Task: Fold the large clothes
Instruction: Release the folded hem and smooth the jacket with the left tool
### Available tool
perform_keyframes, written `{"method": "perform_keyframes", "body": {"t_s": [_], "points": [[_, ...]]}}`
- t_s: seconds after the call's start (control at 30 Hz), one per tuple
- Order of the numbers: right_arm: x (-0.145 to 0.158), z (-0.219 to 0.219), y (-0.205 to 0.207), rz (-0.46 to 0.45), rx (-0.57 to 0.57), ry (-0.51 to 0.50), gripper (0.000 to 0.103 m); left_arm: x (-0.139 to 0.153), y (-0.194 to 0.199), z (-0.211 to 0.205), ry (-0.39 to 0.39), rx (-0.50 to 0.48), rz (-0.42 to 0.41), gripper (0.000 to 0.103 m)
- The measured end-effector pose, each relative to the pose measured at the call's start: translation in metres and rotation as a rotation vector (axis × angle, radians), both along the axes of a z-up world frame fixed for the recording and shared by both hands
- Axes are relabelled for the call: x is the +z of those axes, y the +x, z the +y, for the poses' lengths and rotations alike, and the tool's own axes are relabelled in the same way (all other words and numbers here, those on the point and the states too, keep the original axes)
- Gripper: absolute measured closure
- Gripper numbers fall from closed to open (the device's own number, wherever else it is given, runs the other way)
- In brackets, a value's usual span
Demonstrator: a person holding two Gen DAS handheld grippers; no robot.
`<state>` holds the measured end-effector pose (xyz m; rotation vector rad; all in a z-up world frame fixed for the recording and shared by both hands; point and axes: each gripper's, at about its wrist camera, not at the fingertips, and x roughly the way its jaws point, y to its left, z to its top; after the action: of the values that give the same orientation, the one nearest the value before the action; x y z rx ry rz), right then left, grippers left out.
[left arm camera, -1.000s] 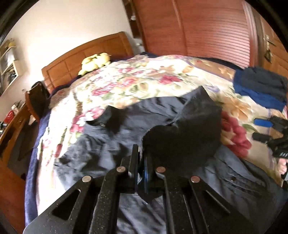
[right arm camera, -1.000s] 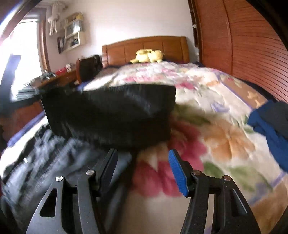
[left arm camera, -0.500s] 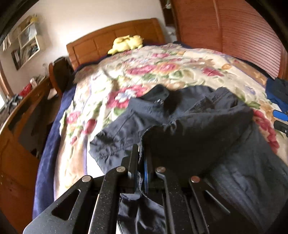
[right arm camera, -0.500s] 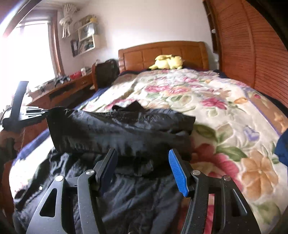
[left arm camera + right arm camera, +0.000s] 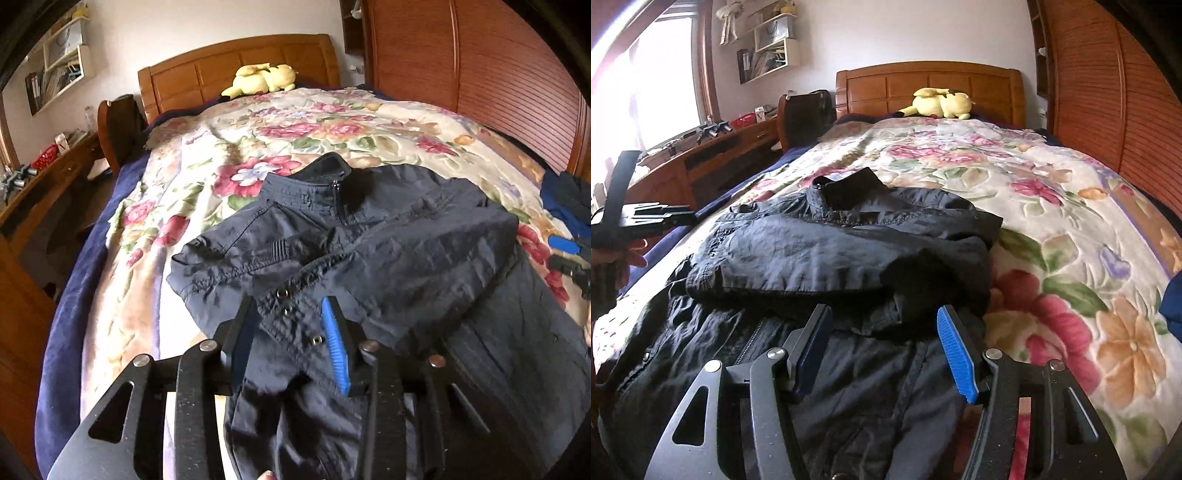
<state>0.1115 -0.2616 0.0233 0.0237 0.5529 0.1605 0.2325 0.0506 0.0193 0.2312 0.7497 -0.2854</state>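
A dark navy jacket (image 5: 369,236) lies on the floral bedspread (image 5: 295,122), collar toward the headboard, with one sleeve folded across its chest. My left gripper (image 5: 291,314) is open, jaws apart just above the sleeve's cuff with its snaps, holding nothing. My right gripper (image 5: 882,325) is open and empty, hovering over the jacket (image 5: 831,251) near its right side. The left gripper also shows at the left edge of the right wrist view (image 5: 646,218); the right gripper's tips show at the right edge of the left wrist view (image 5: 569,254).
A yellow plush toy (image 5: 262,77) lies by the wooden headboard (image 5: 236,66). Blue and dark clothes (image 5: 569,199) are piled at the bed's right side by the slatted wardrobe (image 5: 498,74). A desk (image 5: 701,155) and chair (image 5: 805,110) stand left of the bed.
My left gripper carried the sleeve across the jacket, laid it on the chest and opened, letting go. My right gripper stayed open and drew back a little.
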Motion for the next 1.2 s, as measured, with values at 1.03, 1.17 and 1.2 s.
{"method": "perform_keyframes", "body": {"t_s": [1.03,1.17,1.2], "points": [[-0.056,-0.002,0.084,0.177,0.068,-0.138,0.042,-0.063,-0.061,-0.008,-0.073,-0.029,0.028,0.061],[-0.054,-0.006,0.077,0.155,0.065,-0.118,0.042,-0.072,-0.059,-0.012,-0.067,-0.032,0.038,0.061],[-0.055,-0.007,0.076,0.153,0.066,-0.108,0.042,-0.075,-0.058,-0.014,-0.062,-0.034,0.045,0.061]]}}
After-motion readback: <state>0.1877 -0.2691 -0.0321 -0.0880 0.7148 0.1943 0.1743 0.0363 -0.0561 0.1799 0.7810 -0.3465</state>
